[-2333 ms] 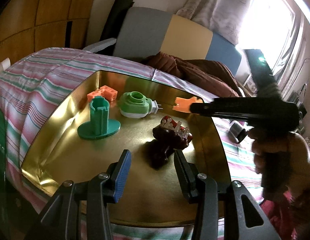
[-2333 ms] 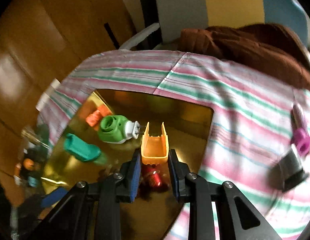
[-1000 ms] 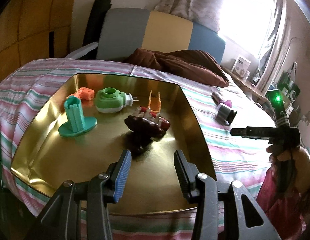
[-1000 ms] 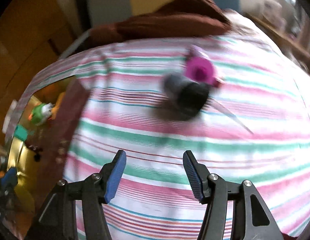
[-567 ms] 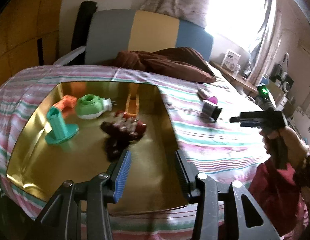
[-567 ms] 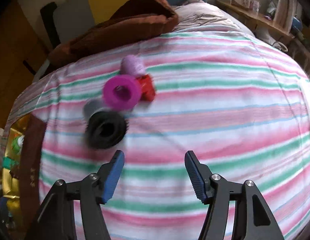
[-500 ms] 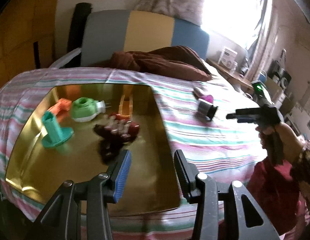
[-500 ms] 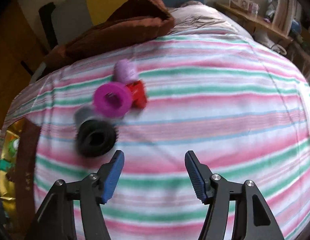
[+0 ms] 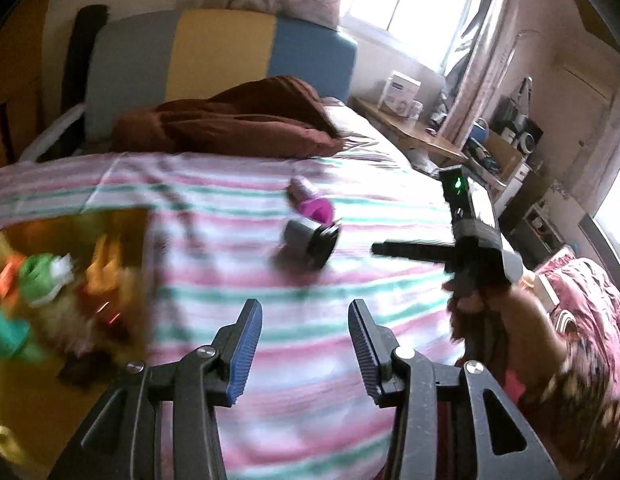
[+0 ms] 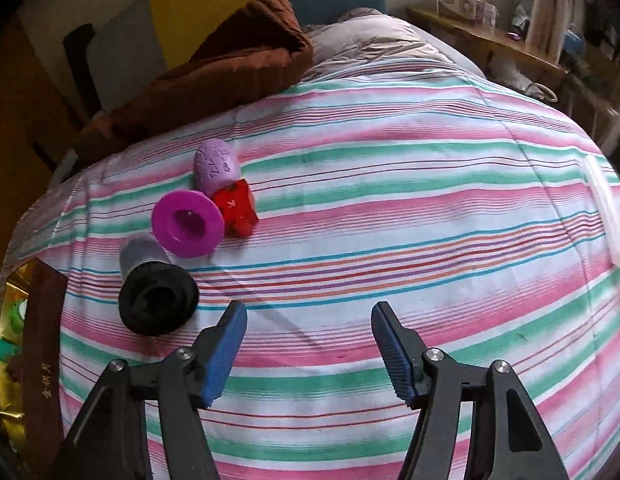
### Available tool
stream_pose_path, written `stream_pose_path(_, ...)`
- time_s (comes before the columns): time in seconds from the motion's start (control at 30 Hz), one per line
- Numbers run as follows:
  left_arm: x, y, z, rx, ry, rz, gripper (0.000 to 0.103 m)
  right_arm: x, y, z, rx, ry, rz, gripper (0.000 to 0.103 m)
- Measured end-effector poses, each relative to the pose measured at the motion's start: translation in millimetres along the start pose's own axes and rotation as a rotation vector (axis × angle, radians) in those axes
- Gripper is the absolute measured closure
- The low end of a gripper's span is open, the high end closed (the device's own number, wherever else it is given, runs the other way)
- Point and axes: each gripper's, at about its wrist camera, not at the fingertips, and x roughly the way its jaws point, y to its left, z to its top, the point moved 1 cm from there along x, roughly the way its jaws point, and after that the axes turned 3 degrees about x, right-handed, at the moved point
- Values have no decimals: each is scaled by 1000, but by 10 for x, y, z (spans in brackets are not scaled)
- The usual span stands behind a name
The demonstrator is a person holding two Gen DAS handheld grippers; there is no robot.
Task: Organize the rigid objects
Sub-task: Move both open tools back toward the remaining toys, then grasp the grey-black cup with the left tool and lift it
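On the striped bedcover lie a grey-and-black cylinder part point(image 10: 154, 292), a magenta ring piece point(image 10: 188, 229), a lilac egg-shaped piece point(image 10: 216, 168) and a red block point(image 10: 236, 208). My right gripper point(image 10: 308, 350) hovers just in front of them, its jaws opening, nothing between them. My left gripper point(image 9: 306, 354) is open and empty over the cover; the cylinder part point(image 9: 310, 240) and magenta piece point(image 9: 314, 210) lie ahead of it. The gold tray point(image 9: 42, 392) at far left holds a green plug-like part point(image 9: 42, 276), orange pieces and a dark red part, all blurred.
A brown blanket point(image 10: 214, 76) lies at the head of the bed before a grey, yellow and blue headboard point(image 9: 214, 52). A person's hand holds the right gripper's handle point(image 9: 474, 264) at right. A wooden shelf with boxes point(image 9: 406, 92) stands by the window.
My left gripper swung right, off the gold tray and over the striped cover. My right gripper left the orange clip in the tray, moved to the loose pieces and opened wider.
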Motion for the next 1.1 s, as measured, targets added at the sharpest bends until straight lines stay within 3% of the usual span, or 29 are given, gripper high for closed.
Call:
stream_pose_path(0.3,895,-179,608,6,45,105,58,-10,-206,60,118,26,39,37)
stream_pose_path(0.53,1325,-214,821,30,52,207,58,1,-320,120,184,31,78,36)
stream_pose_path(0.67,1459,-172,852,70,37,315,58,-8,-436,136,241,32,100,35)
stream_pose_path(0.77,1546,-91,847,57,71,299,58,-20,-509,149,281,33,116,34)
stream_pose_path(0.9,1645,-193,725,140,103,288,57,-29,-503,156,288,36,125,34)
stream_pose_path(1.1,1537,-444,466,266,54,245,57,-29,-507,155,302,39,123,34)
